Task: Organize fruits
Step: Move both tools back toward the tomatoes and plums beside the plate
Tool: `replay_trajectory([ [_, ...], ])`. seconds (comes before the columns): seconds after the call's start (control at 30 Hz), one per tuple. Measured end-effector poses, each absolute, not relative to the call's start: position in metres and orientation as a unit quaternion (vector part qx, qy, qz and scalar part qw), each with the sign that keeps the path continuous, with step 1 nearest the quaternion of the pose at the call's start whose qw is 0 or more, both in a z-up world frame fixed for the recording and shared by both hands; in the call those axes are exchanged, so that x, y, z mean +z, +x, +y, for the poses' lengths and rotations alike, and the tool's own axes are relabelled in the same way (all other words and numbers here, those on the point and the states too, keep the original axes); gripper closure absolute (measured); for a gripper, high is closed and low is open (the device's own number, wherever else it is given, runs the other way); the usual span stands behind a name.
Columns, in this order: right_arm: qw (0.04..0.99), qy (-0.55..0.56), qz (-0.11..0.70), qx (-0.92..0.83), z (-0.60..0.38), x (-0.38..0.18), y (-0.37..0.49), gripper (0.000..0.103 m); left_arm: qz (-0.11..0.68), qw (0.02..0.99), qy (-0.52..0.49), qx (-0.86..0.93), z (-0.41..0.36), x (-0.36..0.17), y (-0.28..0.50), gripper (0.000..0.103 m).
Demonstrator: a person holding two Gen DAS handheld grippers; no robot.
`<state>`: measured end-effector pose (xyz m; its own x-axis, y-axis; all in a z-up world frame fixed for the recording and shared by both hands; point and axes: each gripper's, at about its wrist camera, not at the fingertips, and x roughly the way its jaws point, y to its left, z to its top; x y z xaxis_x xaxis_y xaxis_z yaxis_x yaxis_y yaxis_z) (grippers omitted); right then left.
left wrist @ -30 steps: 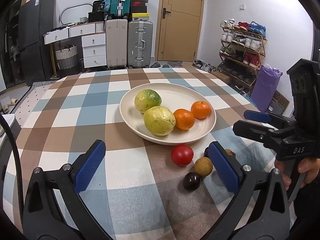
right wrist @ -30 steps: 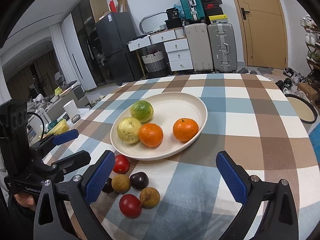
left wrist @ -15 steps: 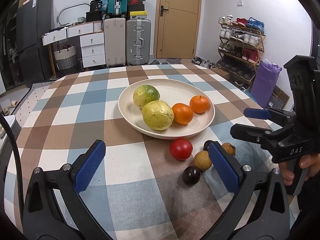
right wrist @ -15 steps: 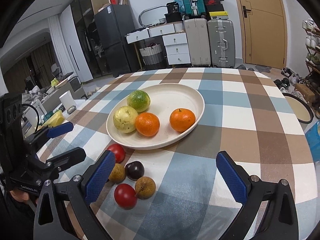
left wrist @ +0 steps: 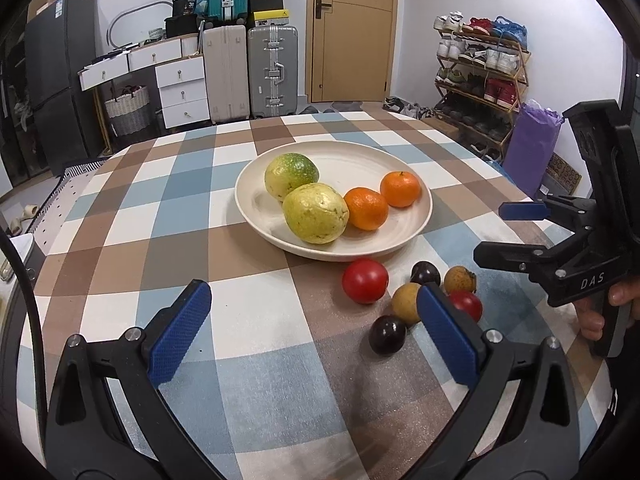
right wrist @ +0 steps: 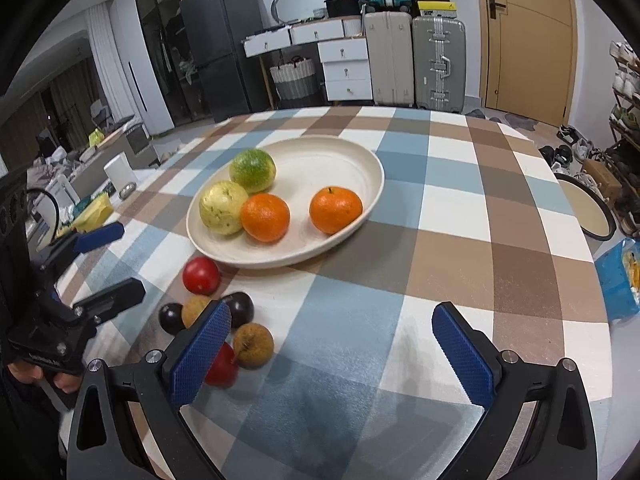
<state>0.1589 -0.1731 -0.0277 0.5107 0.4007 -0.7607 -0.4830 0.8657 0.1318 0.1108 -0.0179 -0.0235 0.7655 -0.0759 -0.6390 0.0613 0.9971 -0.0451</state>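
Note:
A cream plate (left wrist: 416, 224) (right wrist: 360, 160) on the checked tablecloth holds a green fruit (left wrist: 291, 175), a yellow-green fruit (left wrist: 315, 213) and two oranges (left wrist: 366, 208) (left wrist: 401, 189). Several small fruits lie on the cloth in front of the plate: a red tomato (left wrist: 365, 280) (right wrist: 201, 275), dark plums (left wrist: 387, 334) (right wrist: 239, 309), brown longans (left wrist: 405, 303) (right wrist: 253, 345) and a second red one (right wrist: 222, 366). My left gripper (left wrist: 316, 336) is open and empty, above the cloth left of the small fruits. My right gripper (right wrist: 332, 344) is open and empty, right of them.
The table edge curves away at the right (right wrist: 592, 280). Suitcases (left wrist: 272, 72), a white drawer unit (left wrist: 182, 92), a door (left wrist: 352, 32) and a shoe rack (left wrist: 480, 80) stand in the room behind the table. A blue bag (right wrist: 616, 276) lies on the floor.
Both grippers have drawn back and risen slightly, so the plate and small fruits sit farther up in both views. Both stay open and empty. No fruit has moved.

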Motion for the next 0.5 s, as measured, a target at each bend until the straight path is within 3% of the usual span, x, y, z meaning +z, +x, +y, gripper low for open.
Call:
replay_trajectory([
  [0.5, 0.849, -0.091, 0.445, 0.270, -0.1727, -0.0376, 0.1530, 0.000, 0.377, 0.924, 0.006, -0.058, -0.0263, -0.0337, 0.1166, 0.000],
])
